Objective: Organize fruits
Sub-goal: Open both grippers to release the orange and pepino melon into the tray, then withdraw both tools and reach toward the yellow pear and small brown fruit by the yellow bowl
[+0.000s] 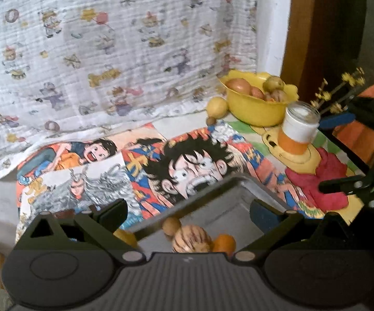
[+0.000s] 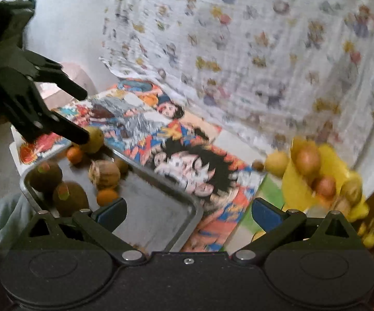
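Judging the lemon [image 1: 217, 107] beside the yellow bowl [image 1: 254, 108]: firm, light, rollable (grip its middle); both hand-held grippers [image 1: 188, 213] [image 2: 188, 213] gape, empty.

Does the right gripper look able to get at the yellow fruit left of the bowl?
Probably yes: the right gripper is open and empty, and the yellow fruit lies uncovered beside the bowl, nothing between.
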Motion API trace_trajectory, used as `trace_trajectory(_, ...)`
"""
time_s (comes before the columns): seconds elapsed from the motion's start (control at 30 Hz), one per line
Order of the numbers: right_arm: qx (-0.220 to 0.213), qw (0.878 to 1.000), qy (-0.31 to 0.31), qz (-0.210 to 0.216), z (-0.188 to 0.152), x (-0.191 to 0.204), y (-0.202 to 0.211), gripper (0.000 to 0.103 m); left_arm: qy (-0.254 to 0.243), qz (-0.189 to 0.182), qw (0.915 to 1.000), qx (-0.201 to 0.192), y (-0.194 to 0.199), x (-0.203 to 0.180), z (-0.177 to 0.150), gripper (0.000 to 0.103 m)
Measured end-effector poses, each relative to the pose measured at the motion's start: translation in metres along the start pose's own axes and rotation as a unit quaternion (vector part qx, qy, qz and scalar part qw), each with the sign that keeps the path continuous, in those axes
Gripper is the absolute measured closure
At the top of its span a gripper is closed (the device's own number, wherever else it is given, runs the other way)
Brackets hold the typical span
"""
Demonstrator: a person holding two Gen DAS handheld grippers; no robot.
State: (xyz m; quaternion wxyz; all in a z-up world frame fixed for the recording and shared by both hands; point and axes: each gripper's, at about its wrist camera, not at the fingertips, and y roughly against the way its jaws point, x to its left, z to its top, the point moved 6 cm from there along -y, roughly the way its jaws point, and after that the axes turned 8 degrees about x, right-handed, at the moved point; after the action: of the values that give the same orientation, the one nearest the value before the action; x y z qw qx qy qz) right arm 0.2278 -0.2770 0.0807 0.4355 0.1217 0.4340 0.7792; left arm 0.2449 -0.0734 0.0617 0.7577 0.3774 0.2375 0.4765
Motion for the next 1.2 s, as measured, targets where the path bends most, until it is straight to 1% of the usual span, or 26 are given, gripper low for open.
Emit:
trace_trajectory(0.17, -0.003, 0.999, 0.046, -0.003, 0.043, -0.016, 0.018, 0.001, 0.0, 0.004, 0.9999, -0.013, 0.002, 0.008, 0.028, 0.001)
trace_trajectory(0.23, 0.013, 0.996, 0.086, -0.004, 0.058, -0.021, 0.02, 0.001, 0.008, 0.004, 0.9998, -0.016, 0.0, 0.012, 0.039, 0.001)
trace_trajectory(0.3, 0.027, 0.99, 0.135, -0.021, 0.072, -0.027, 0.022, 0.001, 0.006, -0.003, 1.0, -0.006, -0.004, 0.015, 0.05, 0.001)
trace_trajectory(0.4, 0.061, 0.975, 0.209, -0.041, 0.09, -0.037, 0.021, 0.001, -0.026, 0.008, 0.9996, -0.004, -0.01, 0.016, 0.067, 0.001)
trace_trajectory(0.43, 0.076, 0.968, 0.234, -0.042, 0.094, -0.04, 0.019, 0.001, -0.04, 0.012, 0.9991, -0.009, -0.012, 0.016, 0.075, 0.001)
trace_trajectory(0.5, 0.115, 0.951, 0.285, -0.035, 0.103, -0.045, 0.009, 0.001, -0.058, 0.012, 0.998, -0.023, -0.019, 0.015, 0.086, 0.001)
trace_trajectory(0.57, 0.142, 0.938, 0.315, -0.035, 0.112, -0.052, -0.008, 0.001, -0.07, 0.011, 0.9968, -0.038, -0.033, 0.01, 0.095, 0.001)
trace_trajectory(0.63, 0.164, 0.929, 0.33, -0.032, 0.117, -0.058, -0.03, 0.001, -0.073, 0.002, 0.996, -0.051, -0.05, 0.005, 0.101, 0.001)
trace_trajectory(0.73, 0.196, 0.917, 0.348, -0.016, 0.122, -0.07, -0.066, 0.001, -0.072, -0.024, 0.9957, -0.053, -0.081, -0.001, 0.107, 0.001)
trace_trajectory(0.87, 0.226, 0.905, 0.361, -0.004, 0.128, -0.085, -0.112, 0.001, -0.087, -0.046, 0.9932, -0.063, -0.118, -0.008, 0.115, 0.001)
trace_trajectory(0.97, 0.246, 0.893, 0.377, 0.012, 0.126, -0.094, -0.144, 0.001, -0.072, -0.066, 0.9934, -0.06, -0.146, -0.007, 0.123, 0.001)
trace_trajectory(1.07, 0.27, 0.876, 0.398, 0.027, 0.121, -0.1, -0.169, 0.002, -0.062, -0.082, 0.9932, -0.055, -0.174, -0.006, 0.131, 0.001)
trace_trajectory(1.2, 0.294, 0.852, 0.431, 0.026, 0.116, -0.11, -0.196, 0.005, -0.078, -0.087, 0.9916, -0.055, -0.202, -0.009, 0.137, 0.001)
